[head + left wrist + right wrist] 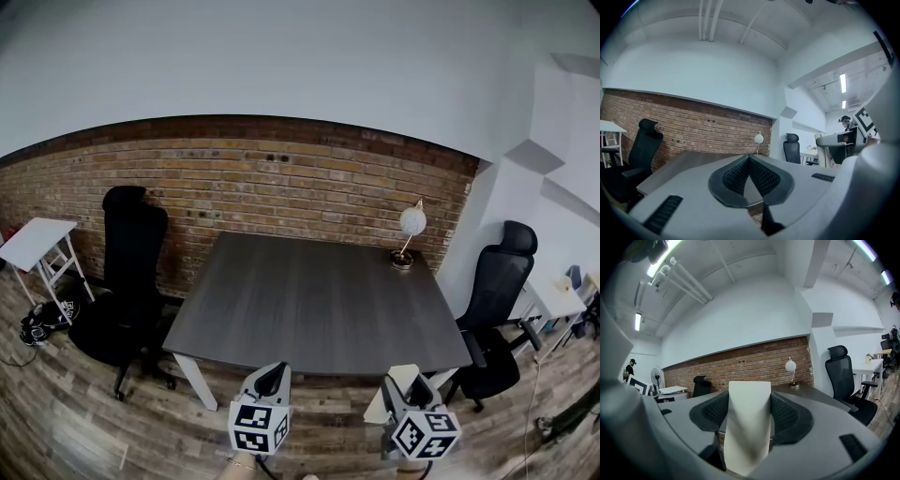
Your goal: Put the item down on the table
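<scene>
Currently right tool [409, 389] clamps the pale item [749, 420] just short of the table's [309, 300] near edge; left tool [749, 163] pinched together, empty. Releasing now likely drops it onto the floor [328, 427].

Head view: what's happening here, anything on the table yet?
A person stands at the near edge of a dark table with a gripper in each hand. The right gripper is shut on a pale flat item, held short of the table and not yet set down. The left gripper is shut and empty. Only a small lamp stands on the table, at its far right corner.
</scene>
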### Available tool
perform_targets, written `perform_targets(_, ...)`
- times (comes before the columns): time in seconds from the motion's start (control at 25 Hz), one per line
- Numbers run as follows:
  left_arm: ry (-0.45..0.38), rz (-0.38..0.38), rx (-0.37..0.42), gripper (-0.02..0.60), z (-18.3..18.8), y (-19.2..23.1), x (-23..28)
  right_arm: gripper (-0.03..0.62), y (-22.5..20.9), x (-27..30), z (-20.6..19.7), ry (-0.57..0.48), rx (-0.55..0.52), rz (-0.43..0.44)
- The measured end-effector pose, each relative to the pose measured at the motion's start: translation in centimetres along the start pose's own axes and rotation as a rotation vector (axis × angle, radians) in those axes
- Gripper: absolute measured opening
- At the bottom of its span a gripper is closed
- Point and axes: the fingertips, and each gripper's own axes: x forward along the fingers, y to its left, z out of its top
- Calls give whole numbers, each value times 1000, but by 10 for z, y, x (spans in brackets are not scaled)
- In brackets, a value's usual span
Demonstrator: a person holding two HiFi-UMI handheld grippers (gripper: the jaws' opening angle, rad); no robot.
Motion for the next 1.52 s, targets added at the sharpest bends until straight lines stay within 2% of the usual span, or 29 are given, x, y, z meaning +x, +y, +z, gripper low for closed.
perform_targets(0.28, -7, 13, -7, 15, 6, -2, 48, 296, -23, 41, 18, 2, -21, 31)
perform_targets(0.96, -4, 124, 27, 15, 25, 8, 131, 296, -69, 140, 48, 6, -31, 151)
perform_targets(1.16, -9, 152, 37, 15, 28, 3, 145, 296, -80, 156, 50, 20, -27, 176)
perform_targets(1.52, 51, 168, 75, 15, 21, 4, 156, 296, -92, 177, 48, 10, 28, 186)
